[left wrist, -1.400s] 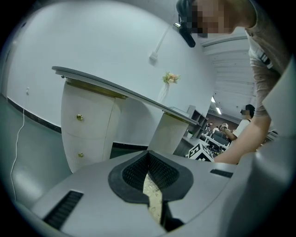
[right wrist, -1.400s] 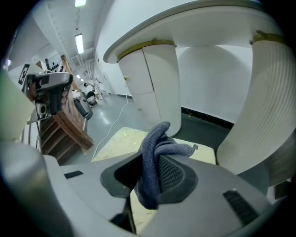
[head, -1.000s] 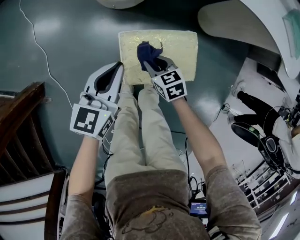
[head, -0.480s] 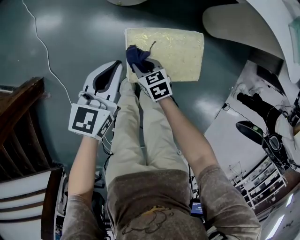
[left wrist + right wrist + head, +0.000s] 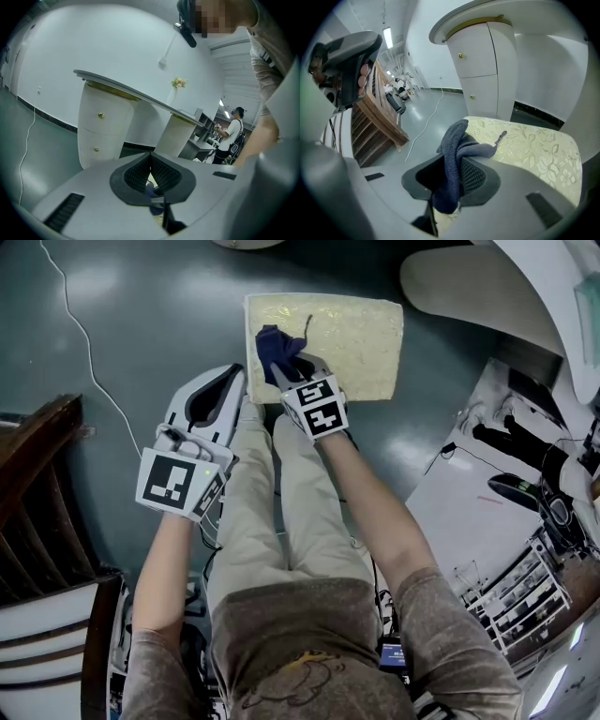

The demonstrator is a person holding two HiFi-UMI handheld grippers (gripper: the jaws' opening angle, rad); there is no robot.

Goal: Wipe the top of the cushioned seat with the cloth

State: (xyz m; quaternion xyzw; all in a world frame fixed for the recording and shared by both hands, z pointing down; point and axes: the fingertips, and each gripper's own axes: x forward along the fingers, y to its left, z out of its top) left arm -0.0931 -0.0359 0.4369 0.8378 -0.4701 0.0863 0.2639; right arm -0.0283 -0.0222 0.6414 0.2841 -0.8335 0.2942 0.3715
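Since a second ago, the right gripper (image 5: 292, 369) has carried the dark blue terry cloth (image 5: 277, 351) from nearer the middle of the pale yellow floral-patterned cushioned seat (image 5: 356, 338) across to its left side. Over the last half second it has barely shifted from there. We read this as one wiping stroke arriving at the left edge.

Right gripper (image 5: 450, 176): the jaws are clamped on the cloth (image 5: 457, 145), which is bunched between the pads and rises above them in a fold. One thin tail of fabric trails out onto the seat (image 5: 534, 150). We note the cloth is pinched near its middle, leaving a wad ahead of the jaws. In our judgement this lets fabric rather than plastic meet the upholstery. The head view suggests the wad touches the seat top, but we cannot confirm pressure.

Left gripper (image 5: 220, 390): it is held off the seat, just beside the left edge, over the glossy grey-green floor (image 5: 141, 324). Its own view shows the left gripper (image 5: 151, 171) with pads closed together and nothing held. We judge it is parked there to keep clear of the stroke.

We cannot tell from the surface how much of the seat top has been covered. The right and far portions lie well apart from the cloth at present.
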